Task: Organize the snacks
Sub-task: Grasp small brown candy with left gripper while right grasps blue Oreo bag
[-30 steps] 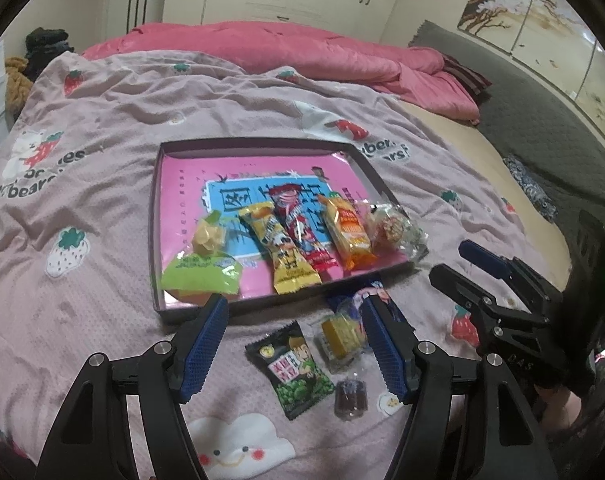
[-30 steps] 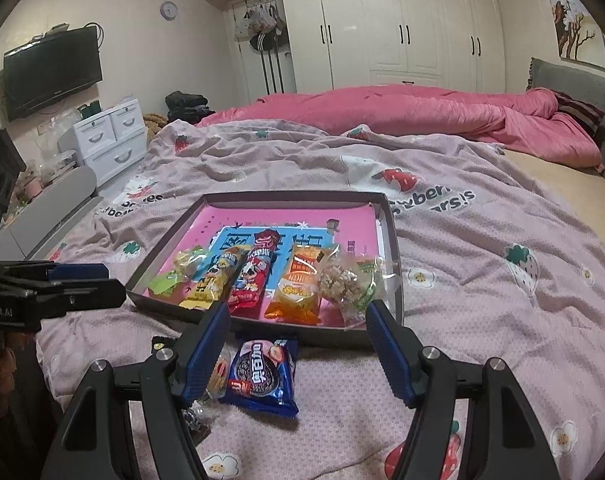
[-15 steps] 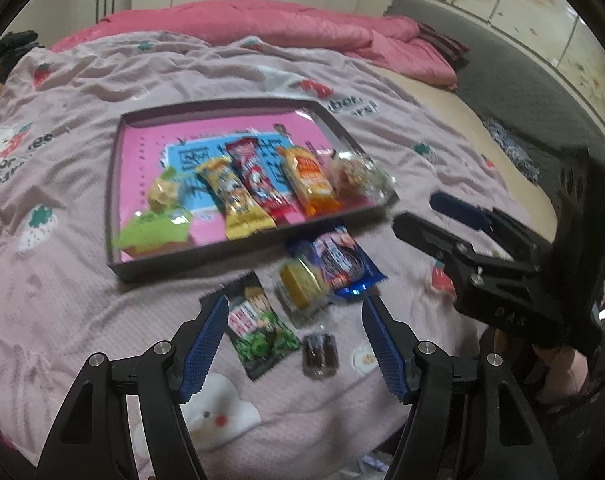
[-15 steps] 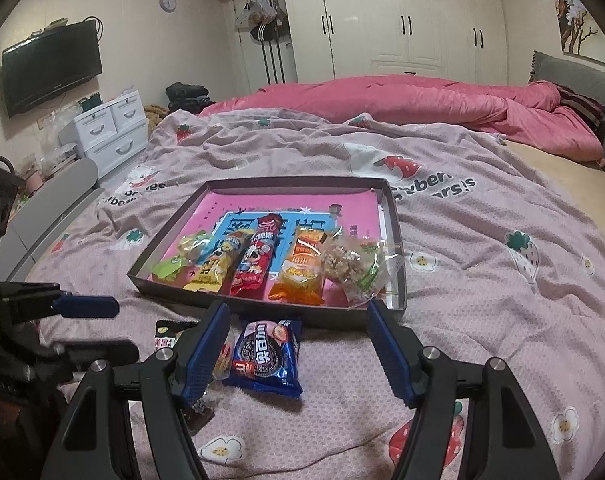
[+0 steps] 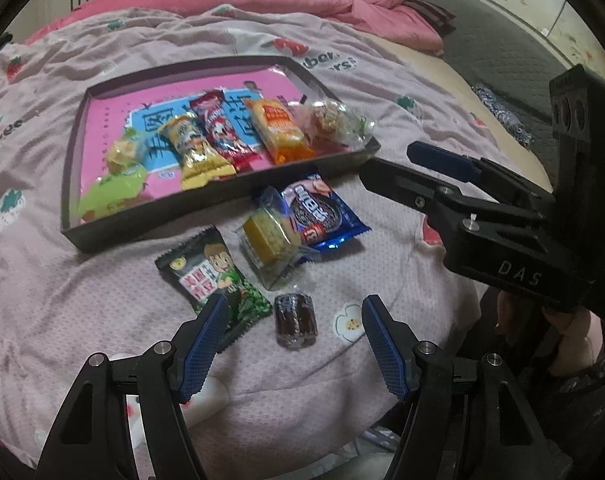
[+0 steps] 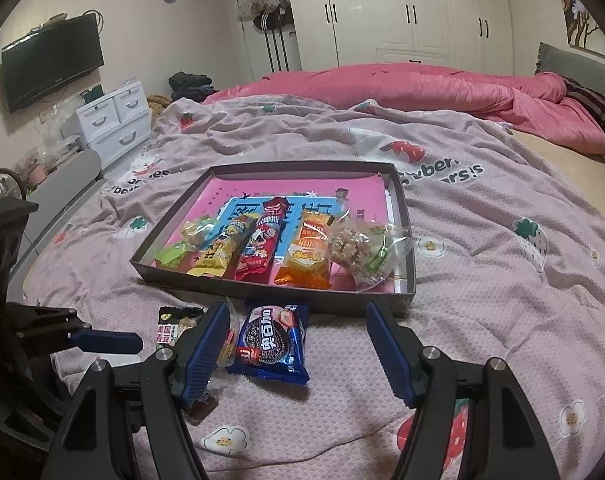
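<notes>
A dark tray (image 5: 222,196) with a pink liner lies on the bed and holds a row of several snack packs. In front of it lie a green pea packet (image 5: 214,276), a yellow cake in clear wrap (image 5: 268,236), a blue cookie packet (image 5: 322,216) and a small brown candy (image 5: 294,330). My left gripper (image 5: 295,312) hangs open just above the brown candy, with nothing gripped. My right gripper (image 6: 297,312) is open and empty over the blue cookie packet (image 6: 272,340), close to the tray's front wall (image 6: 262,288). Each gripper shows in the other's view: the right gripper (image 5: 386,162) and the left gripper (image 6: 102,330).
The pink-lilac strawberry bedspread (image 6: 482,240) covers the bed, with a pink duvet (image 6: 422,84) bunched at the far end. White drawers (image 6: 110,120) and a wall TV (image 6: 50,64) stand to the left. The bed's near edge (image 5: 302,432) drops off below my left gripper.
My left gripper has sunk and tipped down toward the loose snacks, so the brown candy now lies between its fingers. The right gripper has stayed put.
</notes>
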Motion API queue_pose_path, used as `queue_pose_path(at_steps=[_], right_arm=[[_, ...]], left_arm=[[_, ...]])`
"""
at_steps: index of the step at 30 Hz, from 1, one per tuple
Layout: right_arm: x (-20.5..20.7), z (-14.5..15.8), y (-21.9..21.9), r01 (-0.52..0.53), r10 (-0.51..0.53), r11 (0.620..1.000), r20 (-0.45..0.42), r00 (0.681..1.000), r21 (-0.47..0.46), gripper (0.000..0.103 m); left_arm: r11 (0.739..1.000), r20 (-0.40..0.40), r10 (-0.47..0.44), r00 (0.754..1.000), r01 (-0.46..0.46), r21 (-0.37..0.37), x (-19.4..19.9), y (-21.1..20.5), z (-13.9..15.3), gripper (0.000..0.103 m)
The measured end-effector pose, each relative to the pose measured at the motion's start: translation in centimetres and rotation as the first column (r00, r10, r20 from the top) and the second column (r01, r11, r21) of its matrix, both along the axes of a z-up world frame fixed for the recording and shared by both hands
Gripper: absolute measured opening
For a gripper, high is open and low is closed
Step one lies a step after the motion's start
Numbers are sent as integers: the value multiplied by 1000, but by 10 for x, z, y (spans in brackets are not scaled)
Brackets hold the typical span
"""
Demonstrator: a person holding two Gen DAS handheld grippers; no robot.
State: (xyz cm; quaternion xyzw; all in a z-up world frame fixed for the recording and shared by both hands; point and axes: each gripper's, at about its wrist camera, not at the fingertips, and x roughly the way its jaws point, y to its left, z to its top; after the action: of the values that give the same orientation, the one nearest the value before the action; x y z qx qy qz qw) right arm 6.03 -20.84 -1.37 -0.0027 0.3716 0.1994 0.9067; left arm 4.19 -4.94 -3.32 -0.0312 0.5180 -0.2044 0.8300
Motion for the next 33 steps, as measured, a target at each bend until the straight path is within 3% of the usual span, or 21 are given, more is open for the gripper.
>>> queue_pose_path(at_steps=[7, 17, 21, 33], right_arm=[[5, -9, -1, -5, 5, 1000, -56, 998, 8, 70], [15, -28, 1, -10, 11, 1000, -133, 991, 7, 70], [22, -37, 2, -7, 9, 1000, -173, 985, 14, 70], [30, -46, 8, -21, 22, 1000, -198, 980, 5, 70]], left_arm=[[1000, -47, -13, 999, 12, -21, 0, -4, -13, 71], [999, -76, -38, 996, 36, -31, 1, -13, -26, 56], [999, -90, -32, 995, 28, -41, 4, -13, -31, 55], [999, -110, -23, 994, 20, -30, 14, -17, -43, 39]])
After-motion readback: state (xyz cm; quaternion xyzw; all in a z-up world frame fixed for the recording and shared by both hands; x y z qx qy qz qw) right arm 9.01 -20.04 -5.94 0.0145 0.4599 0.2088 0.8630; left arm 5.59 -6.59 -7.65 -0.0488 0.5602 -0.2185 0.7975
